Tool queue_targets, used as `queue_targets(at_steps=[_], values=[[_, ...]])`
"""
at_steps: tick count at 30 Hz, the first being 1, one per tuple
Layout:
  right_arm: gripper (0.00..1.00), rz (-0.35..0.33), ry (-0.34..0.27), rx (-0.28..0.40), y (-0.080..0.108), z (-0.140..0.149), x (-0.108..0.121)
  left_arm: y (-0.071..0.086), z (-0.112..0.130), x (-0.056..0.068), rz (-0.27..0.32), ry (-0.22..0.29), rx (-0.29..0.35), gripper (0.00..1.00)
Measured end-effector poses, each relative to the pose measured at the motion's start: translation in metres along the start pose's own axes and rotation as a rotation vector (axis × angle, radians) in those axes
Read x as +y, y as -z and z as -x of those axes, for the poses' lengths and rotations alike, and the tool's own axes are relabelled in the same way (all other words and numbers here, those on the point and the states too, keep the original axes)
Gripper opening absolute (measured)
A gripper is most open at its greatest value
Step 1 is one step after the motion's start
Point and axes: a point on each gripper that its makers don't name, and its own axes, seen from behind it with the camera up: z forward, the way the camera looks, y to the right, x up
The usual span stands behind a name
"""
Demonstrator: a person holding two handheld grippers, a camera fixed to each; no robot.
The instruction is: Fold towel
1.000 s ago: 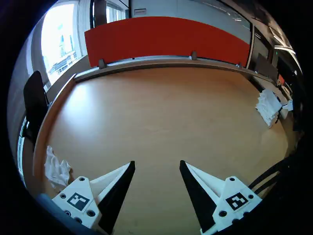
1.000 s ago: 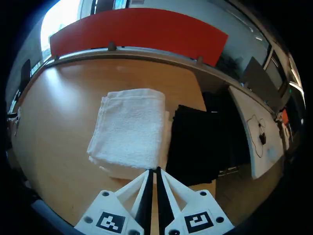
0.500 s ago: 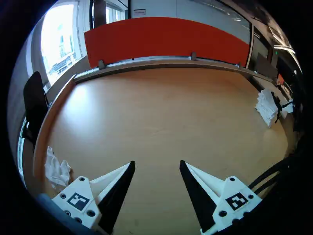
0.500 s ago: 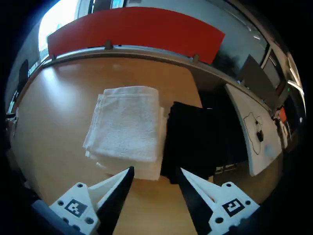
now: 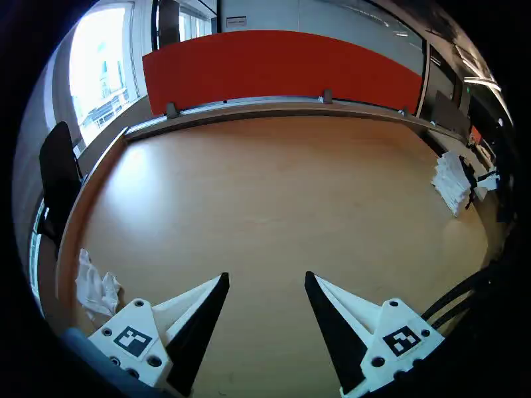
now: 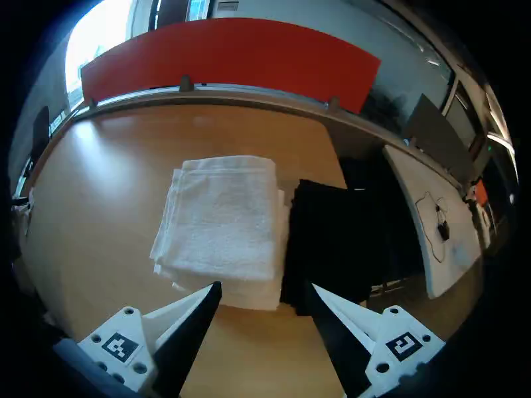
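Observation:
In the right gripper view a stack of folded white towels [image 6: 222, 229] lies on the wooden table [image 6: 99, 199], near its right edge. My right gripper [image 6: 262, 292] is open just in front of the stack's near edge, with nothing between its fingers. In the left gripper view my left gripper [image 5: 264, 282] is open over bare table [image 5: 279, 192], holding nothing. The same folded stack [image 5: 453, 182] shows far off at the right, with the other gripper [image 5: 488, 180] beside it. A crumpled white towel [image 5: 95, 286] lies at the table's left edge.
A red divider panel [image 5: 279, 66] runs along the table's far edge. A black chair [image 5: 58, 172] stands at the left. In the right gripper view a black object [image 6: 332, 232] sits beside the stack, and a white desk [image 6: 438, 225] with a cable stands beyond the table's edge.
My right gripper has gone from shut to open and now stands a little back from the folded stack. The left gripper has stayed still.

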Motion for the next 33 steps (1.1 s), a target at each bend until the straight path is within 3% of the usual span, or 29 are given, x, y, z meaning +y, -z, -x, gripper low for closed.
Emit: queue_targets(at_steps=[20, 33], values=[[0.95, -0.032, -0.08, 0.099, 0.007, -0.024, -0.028, 0.006, -0.013, -0.006, -0.012, 0.025, 0.037, 0.84], [0.95, -0.015, -0.201, 0.24, 0.013, -0.061, -0.054, 0.009, -0.02, -0.013, -0.043, 0.055, 0.076, 0.84]])
